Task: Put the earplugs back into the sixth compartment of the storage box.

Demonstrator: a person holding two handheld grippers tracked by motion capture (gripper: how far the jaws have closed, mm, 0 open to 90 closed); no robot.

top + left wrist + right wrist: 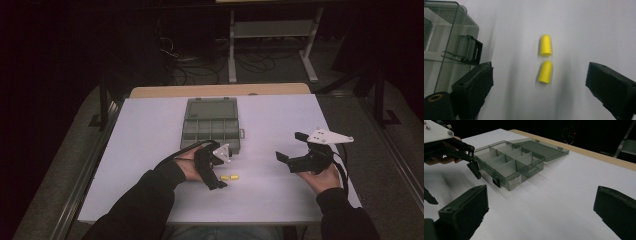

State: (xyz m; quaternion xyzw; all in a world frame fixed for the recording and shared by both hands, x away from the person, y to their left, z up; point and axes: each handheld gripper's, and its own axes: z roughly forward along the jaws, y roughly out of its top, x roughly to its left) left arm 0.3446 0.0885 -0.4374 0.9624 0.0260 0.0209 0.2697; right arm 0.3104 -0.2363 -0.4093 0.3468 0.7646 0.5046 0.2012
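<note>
High view had us looking down on the white bench (pixel 150 130), so going left to right: our left tongs (pixel 221 176) were down low on the near side, pointing at two little yellow earplugs (pixel 229 177) lying on the bare surface just in front of the compartment box (pixel 212 131). In the left gripper view the two plugs (pixel 545 60) sat end to end, nearly touching, one (pixel 545 45) farther off and one (pixel 545 72) closer, both between the jaws with clear space on either side. So those tongs were spread and pinching nothing, pads off the plugs. The box's clear corner and black latch (pixel 472 51) showed just beside the left jaw.

Further right, the grey box sat mid-bench with its lid (pixel 541 147) flopped open flat behind it, dividers visible.

Our right tongs (pixel 291 148) hovered well apart from everything, over bare bench on the right side, jaws spread wide with nothing between them.
</note>
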